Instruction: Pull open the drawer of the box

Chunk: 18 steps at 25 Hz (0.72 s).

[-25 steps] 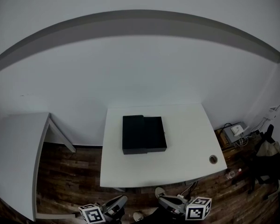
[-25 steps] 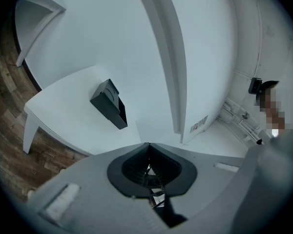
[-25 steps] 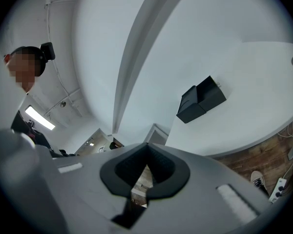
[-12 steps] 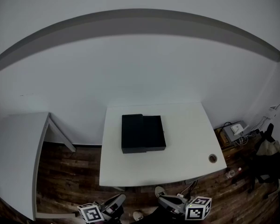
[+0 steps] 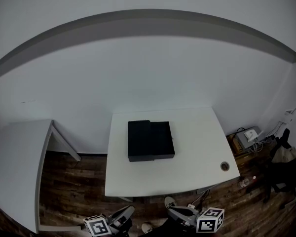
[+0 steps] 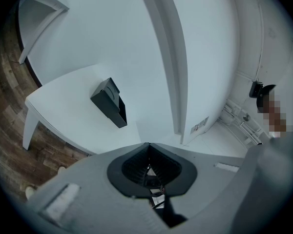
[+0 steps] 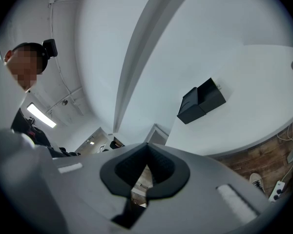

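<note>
A black box (image 5: 150,140) lies flat near the middle of the white table (image 5: 197,147), with a seam that divides its taller left part from its lower right part. Both grippers hang well short of the table, over the floor at the bottom of the head view. My left gripper (image 5: 129,211) is shut and holds nothing. My right gripper (image 5: 171,211) is also shut and empty. In the left gripper view the box (image 6: 109,103) is far beyond the shut gripper (image 6: 149,145). The right gripper view shows the box (image 7: 201,101) far off, past its shut gripper (image 7: 146,144).
A second white table (image 5: 15,167) stands at the left, across a strip of wooden floor (image 5: 74,191). The main table has a round cable hole (image 5: 225,167) near its right front corner. A grey device with cables (image 5: 247,138) and dark bags (image 5: 286,172) sit on the floor at right.
Only the head view has drifted a little. The box and both grippers keep their places.
</note>
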Each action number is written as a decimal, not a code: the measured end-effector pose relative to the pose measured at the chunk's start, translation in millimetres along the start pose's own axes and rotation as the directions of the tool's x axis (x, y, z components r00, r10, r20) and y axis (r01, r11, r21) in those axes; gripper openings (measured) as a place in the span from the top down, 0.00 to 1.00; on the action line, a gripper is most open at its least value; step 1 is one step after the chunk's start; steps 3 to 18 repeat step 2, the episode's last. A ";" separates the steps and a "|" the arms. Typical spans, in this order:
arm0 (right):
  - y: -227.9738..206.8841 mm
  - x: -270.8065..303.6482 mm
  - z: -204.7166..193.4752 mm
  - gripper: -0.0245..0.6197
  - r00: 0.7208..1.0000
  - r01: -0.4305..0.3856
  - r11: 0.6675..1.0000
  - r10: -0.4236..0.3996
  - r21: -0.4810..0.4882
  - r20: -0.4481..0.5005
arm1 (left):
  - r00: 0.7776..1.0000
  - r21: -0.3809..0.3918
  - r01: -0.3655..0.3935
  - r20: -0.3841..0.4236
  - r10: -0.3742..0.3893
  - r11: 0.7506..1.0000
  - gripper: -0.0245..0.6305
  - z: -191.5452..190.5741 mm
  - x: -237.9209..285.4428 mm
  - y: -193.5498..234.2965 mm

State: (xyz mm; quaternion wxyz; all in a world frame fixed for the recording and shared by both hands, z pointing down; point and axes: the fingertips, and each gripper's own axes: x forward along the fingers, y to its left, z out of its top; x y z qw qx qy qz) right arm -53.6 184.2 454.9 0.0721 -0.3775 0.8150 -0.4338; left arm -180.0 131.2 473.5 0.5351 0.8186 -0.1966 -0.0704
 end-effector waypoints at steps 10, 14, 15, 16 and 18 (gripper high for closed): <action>-0.4 -1.7 -0.2 0.96 1.000 -0.002 1.000 0.002 -0.001 0.000 | 1.000 0.005 0.001 0.004 -0.001 1.000 0.96 0.7 -0.2 -1.2; -0.4 -1.7 -0.2 0.96 1.000 -0.002 1.000 0.002 -0.001 0.000 | 1.000 0.005 0.001 0.004 -0.001 1.000 0.96 0.7 -0.2 -1.2; -0.4 -1.7 -0.2 0.96 1.000 -0.002 1.000 0.002 -0.001 0.000 | 1.000 0.005 0.001 0.004 -0.001 1.000 0.96 0.7 -0.2 -1.2; -0.4 -1.7 -0.2 0.96 1.000 -0.002 1.000 0.002 -0.001 0.000 | 1.000 0.005 0.001 0.004 -0.001 1.000 0.96 0.7 -0.2 -1.2; -0.4 -1.7 -0.2 0.96 1.000 -0.002 1.000 0.002 -0.001 0.000 | 1.000 0.005 0.001 0.004 -0.001 1.000 0.96 0.7 -0.2 -1.2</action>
